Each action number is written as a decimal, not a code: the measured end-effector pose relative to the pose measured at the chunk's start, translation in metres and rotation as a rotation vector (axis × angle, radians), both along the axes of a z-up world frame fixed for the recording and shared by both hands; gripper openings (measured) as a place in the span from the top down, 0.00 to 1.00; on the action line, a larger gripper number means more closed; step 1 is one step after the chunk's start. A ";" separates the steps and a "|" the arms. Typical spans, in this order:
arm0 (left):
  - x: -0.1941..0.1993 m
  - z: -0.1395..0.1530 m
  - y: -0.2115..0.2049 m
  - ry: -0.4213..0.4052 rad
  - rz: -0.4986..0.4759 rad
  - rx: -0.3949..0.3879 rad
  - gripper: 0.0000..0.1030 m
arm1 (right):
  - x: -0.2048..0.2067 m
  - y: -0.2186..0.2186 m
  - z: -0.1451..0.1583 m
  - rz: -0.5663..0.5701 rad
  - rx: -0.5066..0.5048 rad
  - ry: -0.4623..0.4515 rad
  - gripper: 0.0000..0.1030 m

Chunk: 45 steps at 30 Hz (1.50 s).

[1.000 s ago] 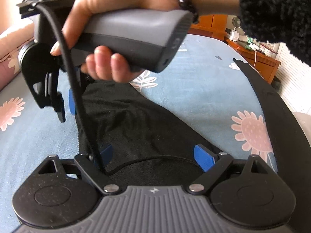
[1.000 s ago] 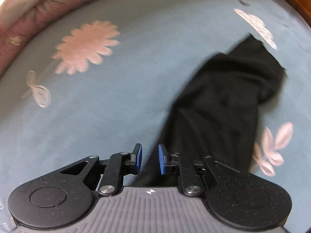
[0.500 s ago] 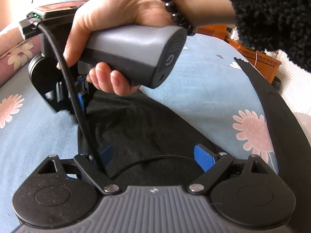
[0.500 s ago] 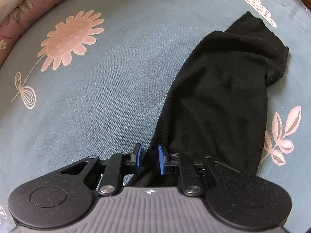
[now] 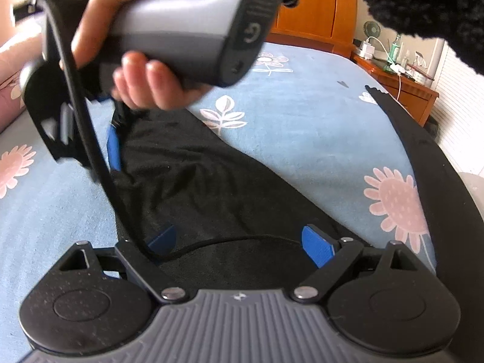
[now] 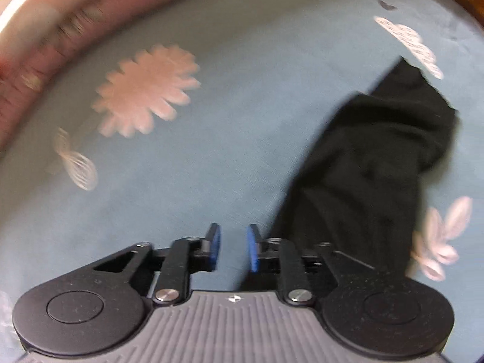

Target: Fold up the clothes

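While the left gripper (image 5: 240, 242) hangs as it did a second ago, fingers spread wide over the near end of the black garment (image 5: 211, 187) and gripping nothing, the right gripper (image 6: 233, 248) is on the move. Its own view has gone blurred and swung, so the garment now sits further to the right of its fingers than half a second ago. Its jaws stand a narrow gap apart, as before, with only blue sheet (image 5: 302, 121) showing between them, so it holds no cloth. From the left view, the hand (image 5: 145, 69) carrying it has lifted a little above the garment's far end.

The garment lies as a long, slightly rumpled strip flat on the sheet, unshifted by either tool. I judge this a repositioning of the right gripper, not a fold being carried over. How many folds the strip already holds cannot be told.
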State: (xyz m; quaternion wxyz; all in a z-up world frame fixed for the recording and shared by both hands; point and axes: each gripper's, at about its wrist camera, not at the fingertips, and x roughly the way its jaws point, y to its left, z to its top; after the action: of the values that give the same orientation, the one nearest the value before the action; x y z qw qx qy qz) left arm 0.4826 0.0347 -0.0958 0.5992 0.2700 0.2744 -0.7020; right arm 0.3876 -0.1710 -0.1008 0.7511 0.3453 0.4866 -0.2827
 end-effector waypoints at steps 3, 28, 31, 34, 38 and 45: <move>0.000 0.000 0.000 0.002 0.001 -0.003 0.12 | 0.002 0.004 -0.006 0.010 0.011 0.004 0.74; 0.000 -0.016 -0.009 -0.015 0.019 0.043 0.12 | 0.000 0.025 -0.007 0.106 0.039 0.039 0.77; 0.009 -0.017 -0.010 0.009 0.040 0.049 0.12 | -0.015 0.014 0.018 0.068 -0.024 0.036 0.72; 0.015 -0.021 -0.013 0.043 0.033 0.054 0.12 | -0.056 -0.001 0.040 -0.010 -0.104 0.054 0.67; 0.023 -0.029 -0.016 0.112 0.020 0.058 0.10 | -0.139 -0.026 0.050 -0.230 -0.141 0.015 0.66; 0.023 -0.030 -0.016 0.115 0.012 0.031 0.07 | -0.218 -0.062 0.001 -0.502 -0.122 -0.192 0.65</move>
State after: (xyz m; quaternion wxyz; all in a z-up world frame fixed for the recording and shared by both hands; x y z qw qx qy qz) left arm 0.5059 0.0186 -0.1262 0.5822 0.2366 0.3208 -0.7086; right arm 0.1698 -0.2327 -0.0999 0.7196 0.4344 0.2946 -0.4546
